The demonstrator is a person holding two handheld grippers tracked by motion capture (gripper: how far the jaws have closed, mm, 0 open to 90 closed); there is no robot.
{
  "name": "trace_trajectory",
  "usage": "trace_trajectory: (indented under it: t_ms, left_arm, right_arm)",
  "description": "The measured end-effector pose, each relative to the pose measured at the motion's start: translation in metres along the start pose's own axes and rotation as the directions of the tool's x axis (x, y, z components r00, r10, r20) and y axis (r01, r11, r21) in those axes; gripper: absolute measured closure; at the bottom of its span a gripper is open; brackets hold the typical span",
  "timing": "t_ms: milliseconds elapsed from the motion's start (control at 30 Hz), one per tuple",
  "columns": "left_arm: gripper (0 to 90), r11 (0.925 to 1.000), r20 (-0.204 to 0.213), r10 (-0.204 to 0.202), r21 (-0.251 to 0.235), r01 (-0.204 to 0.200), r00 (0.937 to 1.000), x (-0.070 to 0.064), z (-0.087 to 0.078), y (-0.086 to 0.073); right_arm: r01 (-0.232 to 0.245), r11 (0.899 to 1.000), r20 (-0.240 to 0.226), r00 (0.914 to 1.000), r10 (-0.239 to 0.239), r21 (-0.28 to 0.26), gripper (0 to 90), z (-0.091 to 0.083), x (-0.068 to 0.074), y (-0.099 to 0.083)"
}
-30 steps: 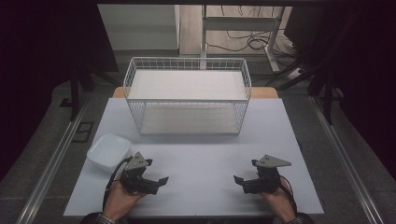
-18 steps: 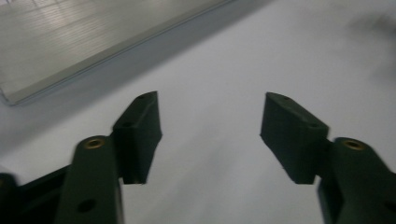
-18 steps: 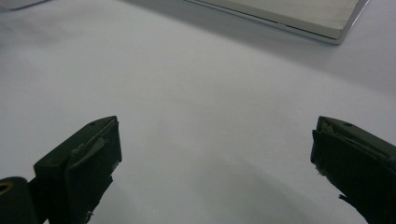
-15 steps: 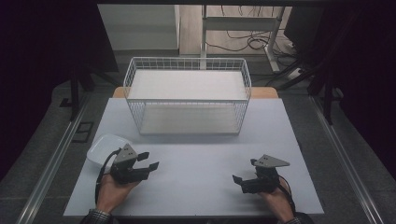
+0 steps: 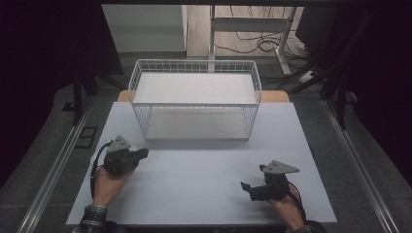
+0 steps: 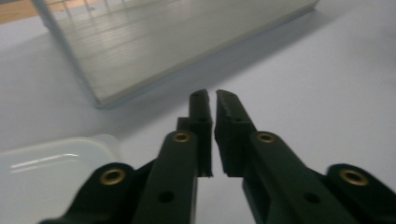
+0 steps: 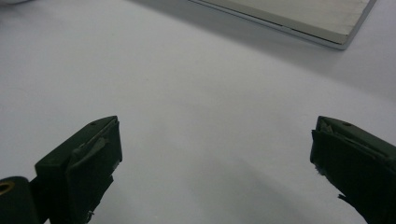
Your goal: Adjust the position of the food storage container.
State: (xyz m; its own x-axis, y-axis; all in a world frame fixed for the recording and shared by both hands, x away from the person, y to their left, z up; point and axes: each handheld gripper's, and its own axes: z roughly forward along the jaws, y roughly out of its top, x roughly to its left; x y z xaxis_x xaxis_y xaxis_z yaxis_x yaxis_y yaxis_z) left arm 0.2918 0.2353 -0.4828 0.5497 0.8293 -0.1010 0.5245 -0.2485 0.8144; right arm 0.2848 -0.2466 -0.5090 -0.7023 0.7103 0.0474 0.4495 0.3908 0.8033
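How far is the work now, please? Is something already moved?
Nothing looks done: the wire basket seems empty. In hand: the left gripper, jaws almost closed on nothing, is beside the white container. The right gripper is open. Grasping the container is probably left.

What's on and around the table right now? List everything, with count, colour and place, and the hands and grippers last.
Wire basket: one, white, far middle of the table, nothing visible inside.
Container: one, translucent white, near left by the left gripper, seen in the left gripper view; the left gripper covers it in the high view.
Table: one, pale grey top.
Cables: several, dark, on the floor beyond the table.
Left gripper: one, black, near left, above the container, jaws nearly together with nothing between them.
Right gripper: one, black, near right, jaws wide apart over bare table.
Hands: two, left hand and right hand, each holding its gripper.
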Motion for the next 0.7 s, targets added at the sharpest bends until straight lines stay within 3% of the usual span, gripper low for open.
trace_trajectory:
  t_ms: [233,433,533,567,600,633,667,700]
  left_arm:
    - [90.0,0.9993,-0.061,-0.035,0.011,0.036,0.9975,0.021,-0.004,0.0]
    - [90.0,0.9978,-0.13,-0.064,0.006,0.066,0.9894,0.037,-0.015,-0.008]
    - [90.0,0.9965,-0.182,-0.082,0.002,0.083,0.9799,0.049,-0.023,-0.014]
    - [90.0,0.9965,-0.182,-0.082,0.002,0.083,0.9799,0.049,-0.023,-0.014]
    - [90.0,0.9957,-0.214,-0.091,-0.004,0.093,0.9725,0.057,-0.028,-0.018]
    - [90.0,0.9949,-0.229,-0.099,-0.004,0.1,0.9683,0.06,-0.03,-0.02]
    - [90.0,0.9949,-0.229,-0.099,-0.004,0.1,0.9683,0.06,-0.03,-0.02]
    - [90.0,0.9935,-0.246,-0.112,-0.008,0.113,0.9628,0.065,-0.033,-0.023]
  right_arm:
    - [0.0,1.0,-0.004,1.0,0.0,-0.004,2.3,0.001,0.001,0.002]
    - [0.006,1.0,-0.008,1.0,-0.006,-0.003,2.3,0.001,0.001,0.002]
    - [0.011,1.0,-0.011,0.9999,-0.01,0.003,2.3,0.001,0.002,0.002]
    - [0.011,1.0,-0.011,0.9999,-0.01,0.003,2.3,0.001,0.002,0.002]
    - [0.011,1.0,-0.012,0.9999,-0.011,0.005,2.3,0.001,0.002,0.002]
    - [0.011,1.0,-0.014,0.9998,-0.011,0.004,2.3,0.002,0.002,0.001]
    - [0.011,1.0,-0.014,0.9998,-0.011,0.005,2.3,0.002,0.002,0.001]
    - [0.01,1.0,-0.016,0.9998,-0.01,0.007,2.3,0.002,0.002,0.001]
